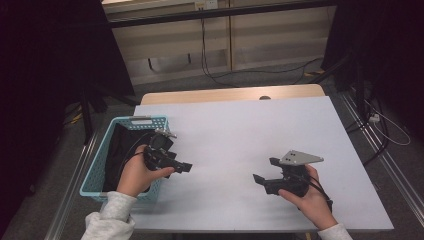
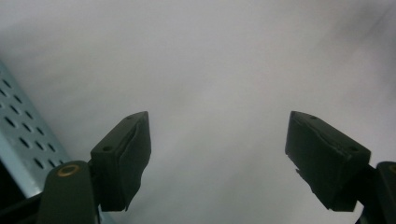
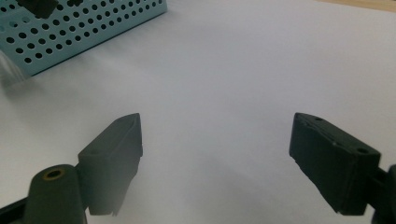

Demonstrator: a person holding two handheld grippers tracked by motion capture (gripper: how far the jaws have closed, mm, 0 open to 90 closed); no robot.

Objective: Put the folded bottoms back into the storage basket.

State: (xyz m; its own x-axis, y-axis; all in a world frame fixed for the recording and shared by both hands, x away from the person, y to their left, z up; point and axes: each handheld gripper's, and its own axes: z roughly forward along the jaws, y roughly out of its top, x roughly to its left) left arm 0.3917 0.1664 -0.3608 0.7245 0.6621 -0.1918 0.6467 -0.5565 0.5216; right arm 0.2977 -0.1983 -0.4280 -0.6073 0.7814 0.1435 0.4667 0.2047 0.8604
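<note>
A pale blue perforated basket [image 1: 102,165] stands at the left edge of the white table [image 1: 260,130], and a dark, crumpled cloth [image 1: 122,145] lies inside it, lining its floor and near wall. The left gripper [image 1: 186,167], held in the person's left hand [image 1: 136,175], hangs over the basket's right rim with its jaws pointing rightward over the bare table; in the left gripper view its jaws stand wide apart with nothing between them, and the basket wall [image 2: 21,140] shows at the left edge of that view. The right gripper [image 1: 265,170], in the right hand [image 1: 310,197], hovers low over the right half of the table, well apart from the basket, jaws aimed leftward toward it; the right gripper view shows them likewise spread and empty, with the basket's perforated side [image 3: 79,28] ahead. The cloth appears soft, light and limp, so it would likely drape and trail when lifted; a raised fold near the upper edge seems the surest place to pinch. The basket looks like thin, light plastic, stiff enough to slide if nudged, and its rim offers a firm hold.
</note>
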